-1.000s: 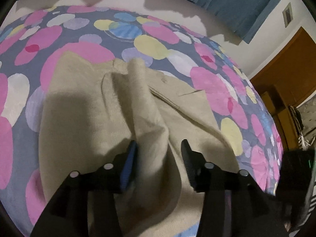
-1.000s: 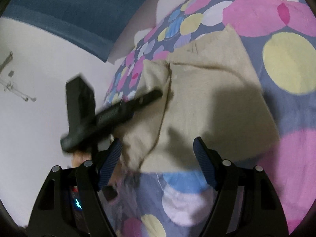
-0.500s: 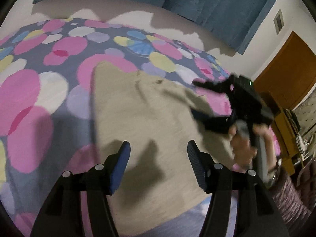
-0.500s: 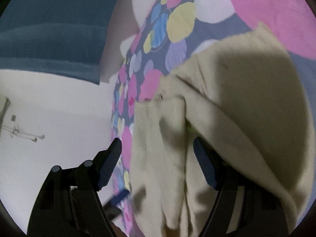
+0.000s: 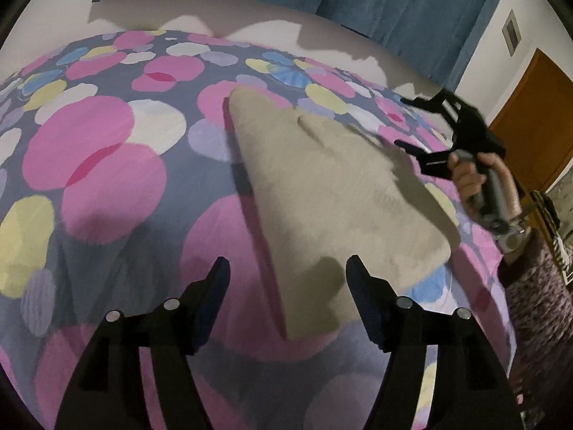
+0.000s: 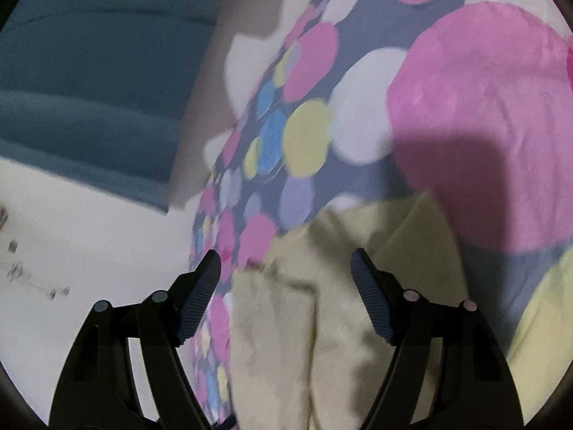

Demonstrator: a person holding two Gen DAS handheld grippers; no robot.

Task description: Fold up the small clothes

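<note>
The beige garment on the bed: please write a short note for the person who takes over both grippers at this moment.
Left hand-held gripper: open, empty, above the near edge of the beige garment.
Right hand-held gripper: open, empty, over the garment's far right part; also visible in the left view.
Garment: lies on the dotted bedspread, apparently folded lengthwise into a narrow shape, one ridge near the far end.
Left: probably smooth it and fold it across once more.

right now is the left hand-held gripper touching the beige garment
Apart. The left wrist view shows the left hand-held gripper open and empty, raised above the flat beige garment, casting a shadow on it.
</note>
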